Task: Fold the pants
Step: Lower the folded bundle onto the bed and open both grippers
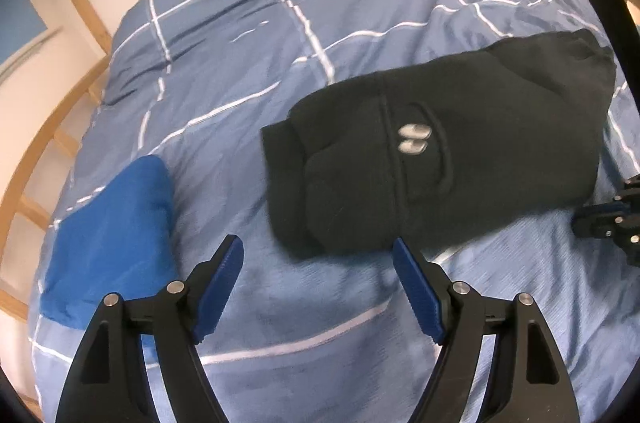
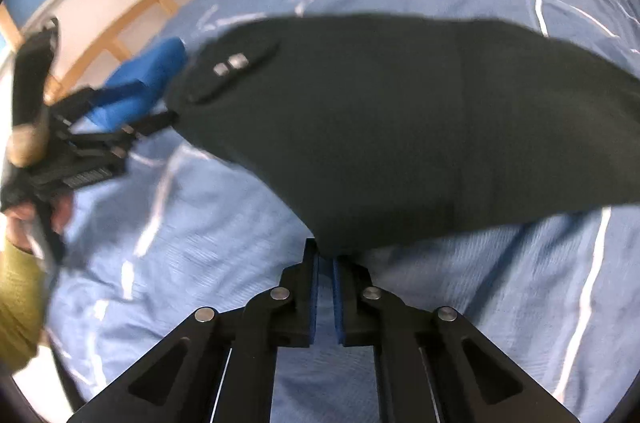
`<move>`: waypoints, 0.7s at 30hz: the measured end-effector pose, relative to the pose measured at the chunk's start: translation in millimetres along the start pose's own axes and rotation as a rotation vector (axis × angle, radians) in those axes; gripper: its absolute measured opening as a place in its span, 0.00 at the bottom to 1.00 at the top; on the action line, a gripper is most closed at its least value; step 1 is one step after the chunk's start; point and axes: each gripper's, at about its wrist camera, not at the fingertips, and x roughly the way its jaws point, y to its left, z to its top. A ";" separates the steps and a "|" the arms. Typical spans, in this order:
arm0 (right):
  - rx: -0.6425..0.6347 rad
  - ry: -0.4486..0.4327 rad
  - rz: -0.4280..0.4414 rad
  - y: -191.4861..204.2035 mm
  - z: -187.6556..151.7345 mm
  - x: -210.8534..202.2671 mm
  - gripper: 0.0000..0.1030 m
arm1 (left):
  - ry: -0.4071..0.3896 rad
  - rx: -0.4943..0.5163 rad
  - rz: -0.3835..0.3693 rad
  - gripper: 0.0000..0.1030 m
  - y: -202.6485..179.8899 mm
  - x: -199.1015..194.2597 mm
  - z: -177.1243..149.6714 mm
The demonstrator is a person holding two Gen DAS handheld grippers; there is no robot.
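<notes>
The black pants [image 1: 432,151] lie folded into a thick bundle on the blue checked duvet [image 1: 224,71], with two small silver snaps showing on top. My left gripper [image 1: 318,259] is open and empty, just in front of the bundle's near edge. In the right wrist view the pants [image 2: 400,127] fill the middle. My right gripper [image 2: 325,259] is shut on the near edge of the pants. The left gripper [image 2: 92,139] shows at the far left of that view, held in a hand.
A bright blue folded cloth [image 1: 112,239] lies on the duvet left of the pants; it also shows in the right wrist view [image 2: 140,83]. A wooden bed frame [image 1: 52,127] curves along the left edge. A white wall is behind.
</notes>
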 end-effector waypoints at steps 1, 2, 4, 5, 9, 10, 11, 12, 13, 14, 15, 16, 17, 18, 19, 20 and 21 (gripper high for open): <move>-0.005 0.000 0.001 0.7 -1.0 2.5 0.05 | -0.005 0.002 0.012 0.75 1.3 -3.3 -2.7; -0.016 -0.003 0.010 4.6 -1.5 2.6 0.05 | -0.011 0.000 0.012 0.75 2.8 -7.1 -4.9; -0.046 -0.030 0.016 15.7 -1.8 -3.8 0.05 | -0.017 -0.027 0.001 0.75 11.5 -13.3 -9.3; -0.072 -0.043 -0.012 22.7 -2.1 -7.3 0.05 | -0.019 -0.046 -0.015 0.75 17.2 -14.6 -11.5; -0.098 -0.090 -0.222 39.3 -3.3 -20.0 0.43 | -0.056 -0.050 -0.119 0.75 31.1 -14.4 -22.5; -0.081 -0.112 -0.264 40.0 -4.6 -23.7 0.52 | -0.060 -0.022 -0.131 0.75 29.5 -11.9 -24.7; -0.075 -0.134 -0.291 40.9 -4.8 -26.1 0.52 | -0.060 -0.007 -0.153 0.75 29.5 -9.1 -25.7; -0.076 -0.148 -0.315 42.8 -4.2 -26.5 0.52 | -0.057 -0.002 -0.187 0.75 30.0 -5.4 -25.6; -0.065 -0.158 -0.319 42.6 -2.9 -26.8 0.52 | -0.046 0.007 -0.219 0.75 31.1 -0.6 -24.6; -0.038 -0.156 -0.310 41.6 1.2 -23.1 0.52 | -0.037 0.021 -0.223 0.75 31.6 4.7 -22.3; -0.015 -0.131 -0.300 39.5 3.5 -17.5 0.52 | -0.036 0.029 -0.208 0.75 33.5 10.6 -19.8; -0.004 -0.112 -0.296 39.9 5.8 -11.3 0.52 | -0.030 0.033 -0.196 0.74 35.4 14.6 -17.9; 0.008 -0.098 -0.301 38.2 6.8 -5.2 0.52 | -0.021 0.034 -0.193 0.71 38.4 19.8 -15.5; 0.018 -0.089 -0.318 38.1 7.6 -0.6 0.52 | -0.019 0.035 -0.199 0.69 40.8 23.4 -13.4; 0.030 -0.087 -0.333 38.6 8.6 3.1 0.52 | -0.024 0.042 -0.211 0.69 42.2 26.2 -11.2; 0.039 -0.092 -0.338 40.9 10.4 8.3 0.52 | -0.025 0.050 -0.214 0.68 42.6 28.6 -9.0; 0.039 -0.096 -0.343 43.2 13.8 12.1 0.52 | -0.024 0.056 -0.218 0.66 43.6 32.2 -6.0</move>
